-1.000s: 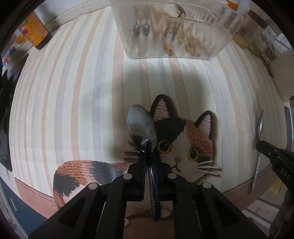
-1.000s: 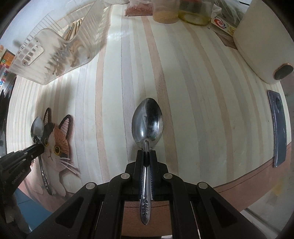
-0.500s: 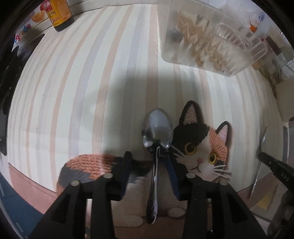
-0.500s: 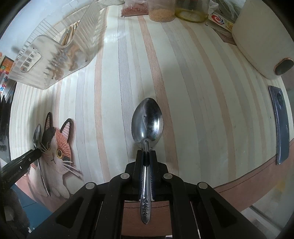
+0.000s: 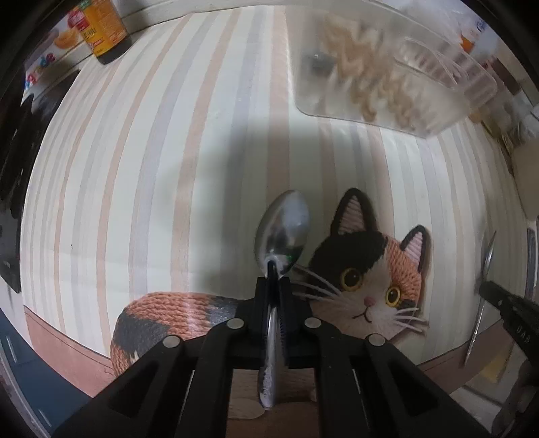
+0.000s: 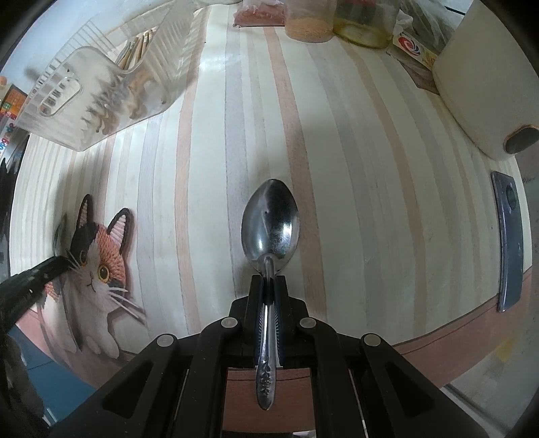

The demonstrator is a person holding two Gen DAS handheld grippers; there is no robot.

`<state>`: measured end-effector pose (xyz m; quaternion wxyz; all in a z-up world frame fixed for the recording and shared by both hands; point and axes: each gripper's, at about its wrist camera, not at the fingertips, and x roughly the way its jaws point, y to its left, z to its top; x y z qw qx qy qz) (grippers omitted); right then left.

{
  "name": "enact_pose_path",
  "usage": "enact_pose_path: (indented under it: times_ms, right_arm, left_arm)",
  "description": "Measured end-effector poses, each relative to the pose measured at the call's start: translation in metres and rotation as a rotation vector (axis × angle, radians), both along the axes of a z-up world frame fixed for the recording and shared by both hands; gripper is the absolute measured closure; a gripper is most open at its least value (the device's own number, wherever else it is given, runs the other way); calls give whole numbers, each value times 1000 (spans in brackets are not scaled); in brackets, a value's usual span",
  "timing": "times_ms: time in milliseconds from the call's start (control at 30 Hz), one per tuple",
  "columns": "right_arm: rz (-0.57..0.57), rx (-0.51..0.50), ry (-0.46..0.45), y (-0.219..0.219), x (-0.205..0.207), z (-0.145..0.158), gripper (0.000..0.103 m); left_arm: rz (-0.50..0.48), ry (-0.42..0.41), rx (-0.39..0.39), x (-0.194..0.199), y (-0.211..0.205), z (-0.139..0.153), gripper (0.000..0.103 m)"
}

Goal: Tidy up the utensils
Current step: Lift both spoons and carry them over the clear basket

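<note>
My left gripper (image 5: 273, 286) is shut on the neck of a steel spoon (image 5: 282, 230), bowl forward, above the striped table near the cat picture (image 5: 367, 269). My right gripper (image 6: 268, 283) is shut on a second steel spoon (image 6: 270, 224), bowl forward, over the middle of the table. The clear plastic utensil basket (image 5: 387, 77) stands at the far side with wooden utensils in it; it also shows in the right wrist view (image 6: 111, 84). Each gripper shows at the edge of the other's view: the right one (image 5: 505, 308) and the left one (image 6: 37, 279).
An orange-labelled bottle (image 5: 104, 30) stands far left. Jars (image 6: 310, 20), a white appliance (image 6: 485, 84) and a dark phone (image 6: 508, 242) sit along the right and far side. The table's front edge (image 6: 438, 337) is close below both grippers.
The left gripper opened half a second ago with the spoon loose between its fingers, and is now shut on it again. The right gripper has stayed shut on its spoon and barely moved.
</note>
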<state>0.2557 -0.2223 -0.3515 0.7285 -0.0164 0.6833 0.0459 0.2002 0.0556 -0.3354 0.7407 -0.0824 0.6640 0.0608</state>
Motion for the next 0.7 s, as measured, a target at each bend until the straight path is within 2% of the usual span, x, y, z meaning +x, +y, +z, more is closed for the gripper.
enact_pose_path:
  times_ms: [200,400,633,700]
  right_arm:
    - [-8,35,-15,4,-5,2,97]
    - [-14,68,-51,8,-6,16,97]
    - [-18,99,-102,12,-3,43,98]
    - [-19,109,-115,11,-3,51,102]
  left_arm:
    - [-26,-8,31,-3,-4,6,100]
    - [-51,-58,64,-12,-5,37,102]
    - [-49,-121,61,-12,3,75,102]
    - [-47,-136,60,-10,-3,82,102]
